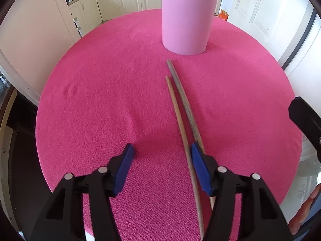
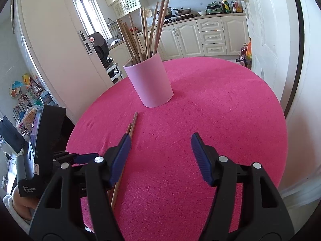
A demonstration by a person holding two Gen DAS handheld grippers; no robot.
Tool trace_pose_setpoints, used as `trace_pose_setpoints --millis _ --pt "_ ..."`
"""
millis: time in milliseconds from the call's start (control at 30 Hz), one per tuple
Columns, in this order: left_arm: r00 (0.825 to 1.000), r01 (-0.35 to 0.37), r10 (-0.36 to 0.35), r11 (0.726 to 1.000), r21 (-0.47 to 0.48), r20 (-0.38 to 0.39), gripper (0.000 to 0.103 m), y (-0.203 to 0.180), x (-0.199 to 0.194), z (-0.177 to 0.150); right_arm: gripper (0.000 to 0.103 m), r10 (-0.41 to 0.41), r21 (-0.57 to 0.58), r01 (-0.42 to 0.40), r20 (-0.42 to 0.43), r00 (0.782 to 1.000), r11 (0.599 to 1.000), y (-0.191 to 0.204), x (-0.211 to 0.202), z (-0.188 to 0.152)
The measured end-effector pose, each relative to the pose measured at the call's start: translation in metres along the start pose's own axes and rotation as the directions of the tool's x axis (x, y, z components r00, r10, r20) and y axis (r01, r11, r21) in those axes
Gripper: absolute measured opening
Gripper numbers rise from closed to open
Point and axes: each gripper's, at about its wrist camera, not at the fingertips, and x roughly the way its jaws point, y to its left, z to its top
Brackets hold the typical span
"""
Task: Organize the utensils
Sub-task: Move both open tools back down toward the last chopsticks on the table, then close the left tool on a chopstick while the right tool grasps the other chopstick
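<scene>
Nearest us, both pairs of fingers (image 1: pixel 131 150) stand released over the pink tabletop (image 1: pixel 100 90); only the right wrist view shows kitchen cabinets (image 2: pixel 200 38) at twelve o'clock.

worktop (image 1: pixel 100 100): round, covered by a bright pink textured cloth | pink cylindrical holder (image 1: pixel 186 20): stands upright on the far part, wooden sticks inside | two loose wooden chopsticks (image 1: pixel 180 108): lie side by side just before the holder, tips apart from it

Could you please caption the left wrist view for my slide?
Open left tool over two wooden chopsticks lying side by side on a pink tablecloth, before the pink holder.
</scene>
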Motion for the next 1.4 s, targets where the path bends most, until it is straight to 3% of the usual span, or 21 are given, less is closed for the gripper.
trace_pose_setpoints --millis 233,333,733,767,867,1133,1400 --pt "0.999 0.036 -0.036 0.997 -0.064 0.007 0.012 0.022 -0.004 0.000 0.062 -0.016 -0.014 0.015 -0.029 0.999 1.000 0.004 0.007 0.000" --pt "0.996 0.085 -0.085 0.991 -0.106 0.010 0.008 0.033 -0.003 0.001 0.062 -0.020 -0.034 0.018 -0.070 0.997 0.999 0.010 0.015 0.001" --pt "0.984 0.167 -0.154 0.971 -0.173 0.085 0.006 0.063 -0.019 -0.002 0.062 -0.056 -0.158 0.012 -0.277 0.959 0.987 0.061 0.070 0.005" --pt "0.984 0.171 -0.158 0.970 -0.175 0.087 0.006 0.065 -0.017 0.000 0.058 -0.061 -0.168 0.012 -0.289 0.955 0.986 0.065 0.075 0.006" --pt "0.982 0.179 -0.164 0.968 -0.175 0.096 0.006 0.068 -0.019 0.003 0.035 -0.076 -0.194 0.011 -0.333 0.940 0.981 0.076 0.089 0.008" --pt "0.979 0.192 -0.175 0.964 -0.182 0.105 0.006 0.072 -0.016 0.006 0.023 -0.121 -0.247 0.019 -0.407 0.906 0.969 0.090 0.115 0.005" --pt "0.977 0.198 -0.179 0.964 -0.177 0.113 0.006 0.070 -0.017 0.007 0.007 -0.108 -0.243 0.013 -0.381 0.918 0.970 0.080 0.112 0.003"
